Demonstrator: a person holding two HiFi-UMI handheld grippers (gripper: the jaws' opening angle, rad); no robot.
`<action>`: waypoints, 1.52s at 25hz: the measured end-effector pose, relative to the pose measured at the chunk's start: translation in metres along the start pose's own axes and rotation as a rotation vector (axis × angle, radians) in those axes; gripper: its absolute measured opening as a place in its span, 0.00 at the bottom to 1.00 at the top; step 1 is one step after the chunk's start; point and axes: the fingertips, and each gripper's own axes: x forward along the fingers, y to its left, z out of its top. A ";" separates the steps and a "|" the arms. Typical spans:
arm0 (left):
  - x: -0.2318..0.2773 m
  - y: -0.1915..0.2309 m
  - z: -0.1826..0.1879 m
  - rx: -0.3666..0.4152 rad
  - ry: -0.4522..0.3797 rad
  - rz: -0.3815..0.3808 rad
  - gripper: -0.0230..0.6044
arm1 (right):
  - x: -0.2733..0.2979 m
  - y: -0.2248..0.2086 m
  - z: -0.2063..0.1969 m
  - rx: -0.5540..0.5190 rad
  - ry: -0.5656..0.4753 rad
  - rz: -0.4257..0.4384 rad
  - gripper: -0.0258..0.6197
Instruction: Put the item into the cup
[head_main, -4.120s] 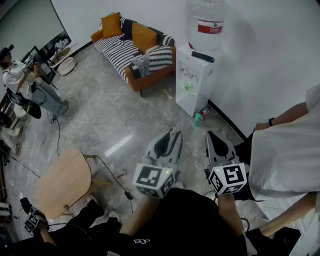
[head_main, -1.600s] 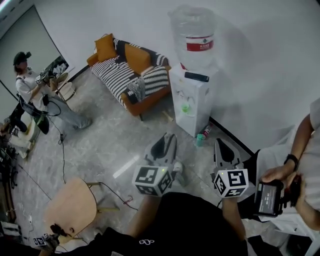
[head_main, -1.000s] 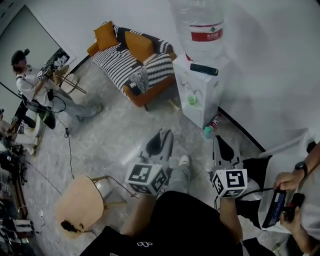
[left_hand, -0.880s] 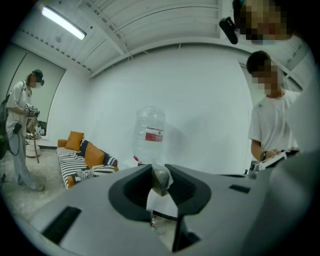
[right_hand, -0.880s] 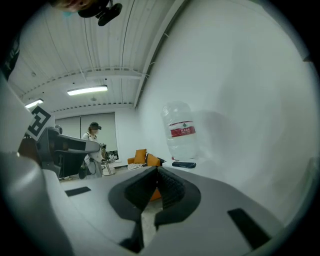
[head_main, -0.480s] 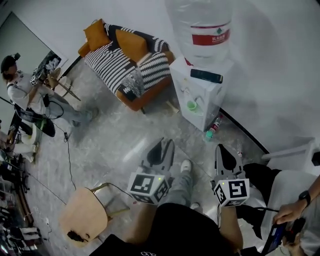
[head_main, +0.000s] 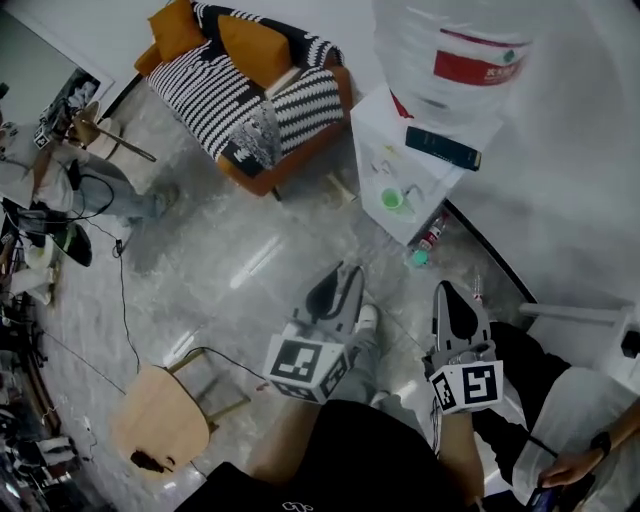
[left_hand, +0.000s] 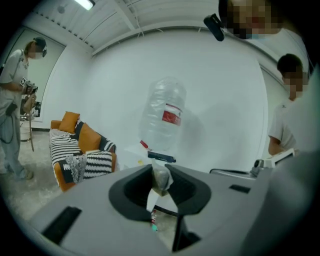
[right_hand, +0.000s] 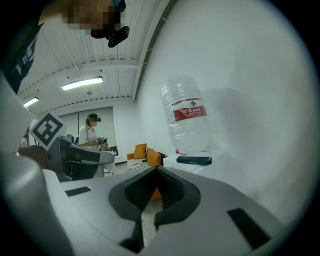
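Note:
My left gripper (left_hand: 160, 170) is shut on a small clear packet (left_hand: 161, 182) with brownish contents, pinched at the jaw tips. In the head view the left gripper (head_main: 347, 274) hangs above the grey floor, short of the white water dispenser (head_main: 400, 165). A green cup (head_main: 393, 200) stands in the dispenser's tap recess, well ahead of both grippers. My right gripper (head_main: 447, 293) is level with the left one, to its right; its jaws (right_hand: 156, 172) are shut with nothing between them. The cup does not show in either gripper view.
A large water bottle (head_main: 460, 60) tops the dispenser, with a dark remote (head_main: 443, 148) beside it. A small bottle (head_main: 426, 243) lies on the floor at the dispenser's foot. A striped sofa (head_main: 245, 90) stands behind, a wooden chair (head_main: 160, 425) at lower left. A person (head_main: 570, 425) sits at right.
The head view has closed in on the dispenser, which now looms larger at upper right. Both grippers kept their place in view, the left still shut on the packet.

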 end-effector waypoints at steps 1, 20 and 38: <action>0.006 0.006 0.000 -0.005 0.003 -0.001 0.16 | 0.009 0.000 -0.001 -0.001 0.006 0.000 0.06; 0.106 0.076 -0.053 0.006 0.133 -0.098 0.16 | 0.100 -0.014 -0.056 -0.058 0.145 -0.038 0.05; 0.201 0.113 -0.165 -0.016 0.193 -0.098 0.16 | 0.152 -0.056 -0.158 -0.079 0.174 -0.028 0.05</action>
